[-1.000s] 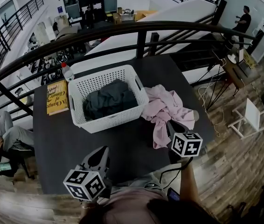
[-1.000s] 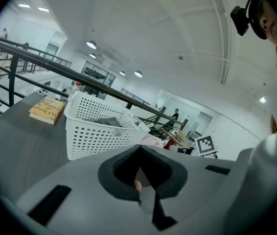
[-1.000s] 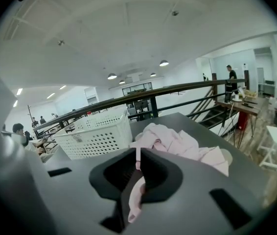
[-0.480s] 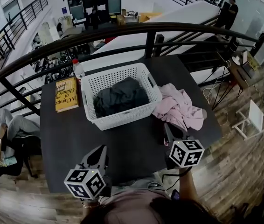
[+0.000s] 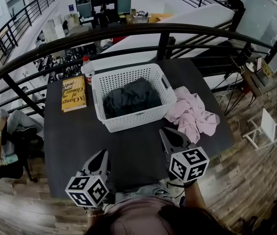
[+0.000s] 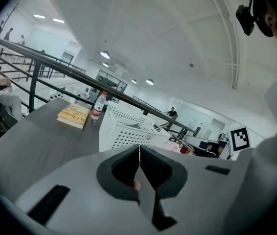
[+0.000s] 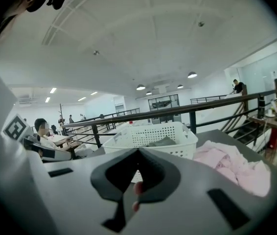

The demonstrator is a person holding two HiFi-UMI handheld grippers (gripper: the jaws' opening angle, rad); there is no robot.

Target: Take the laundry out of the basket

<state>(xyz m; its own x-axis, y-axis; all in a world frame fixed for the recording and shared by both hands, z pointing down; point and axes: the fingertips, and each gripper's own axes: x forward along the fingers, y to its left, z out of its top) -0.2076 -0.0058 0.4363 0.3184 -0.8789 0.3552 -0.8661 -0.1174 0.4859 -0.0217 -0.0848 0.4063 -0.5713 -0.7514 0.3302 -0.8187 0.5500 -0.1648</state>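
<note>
Plainly the left gripper and right gripper are both closed on nothing; the dark laundry lies in the basket, far-left of the nearer right gripper.

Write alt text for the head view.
A white basket holding a dark garment sits on a black table, pink clothing beside it. The left hand-held gripper and right hand-held gripper, both shut, point towards it.
</note>
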